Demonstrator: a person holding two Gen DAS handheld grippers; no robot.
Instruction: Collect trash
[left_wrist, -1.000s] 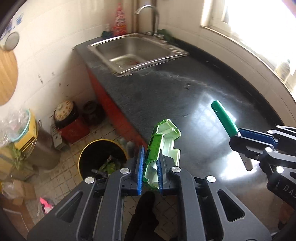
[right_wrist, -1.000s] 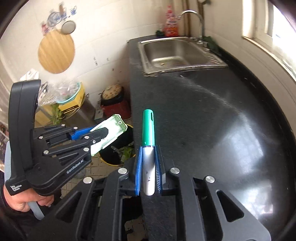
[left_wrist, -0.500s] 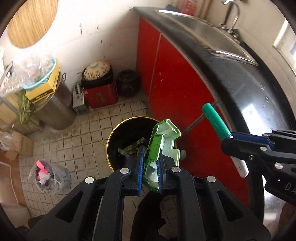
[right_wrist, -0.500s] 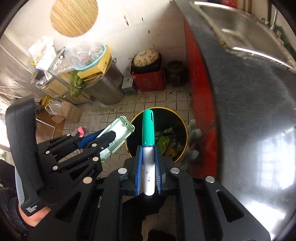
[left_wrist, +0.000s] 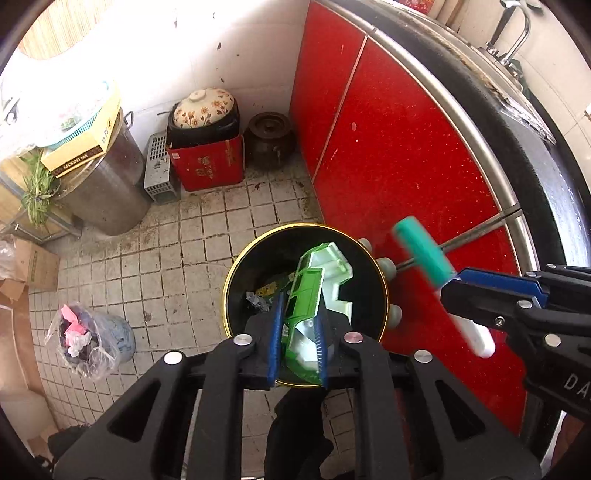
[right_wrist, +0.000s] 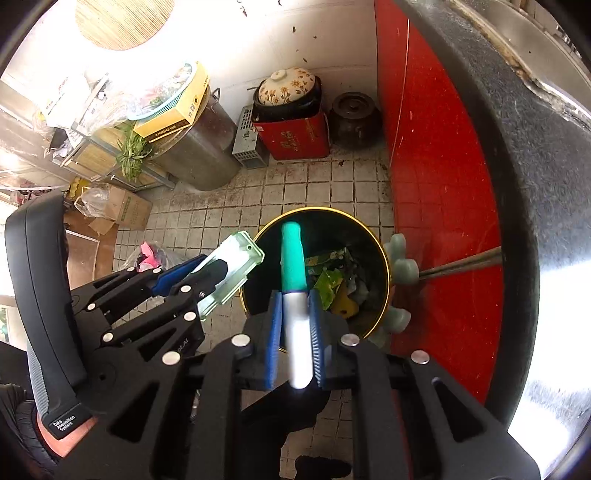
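Observation:
My left gripper (left_wrist: 297, 332) is shut on a green and white plastic piece (left_wrist: 314, 288) and holds it over the black trash bin with a gold rim (left_wrist: 236, 266) on the tiled floor. My right gripper (right_wrist: 295, 325) is shut on a white marker with a teal cap (right_wrist: 293, 266), held above the same bin (right_wrist: 373, 240). The bin holds green wrappers and scraps (right_wrist: 332, 280). The right gripper with its marker (left_wrist: 421, 254) shows in the left wrist view, and the left gripper with the plastic piece (right_wrist: 229, 269) shows in the right wrist view.
Red cabinet doors (left_wrist: 388, 155) under the black counter (left_wrist: 524, 155) stand right of the bin. A red box with a flowered pot (left_wrist: 205, 162), a dark jar (left_wrist: 271, 136), a steel drum (left_wrist: 107, 192) and a bagged bundle (left_wrist: 88, 339) sit on the floor.
Both grippers have swung off the counter and down over the floor bin, carrying the plastic piece and the marker. The bin now lies directly beneath both.

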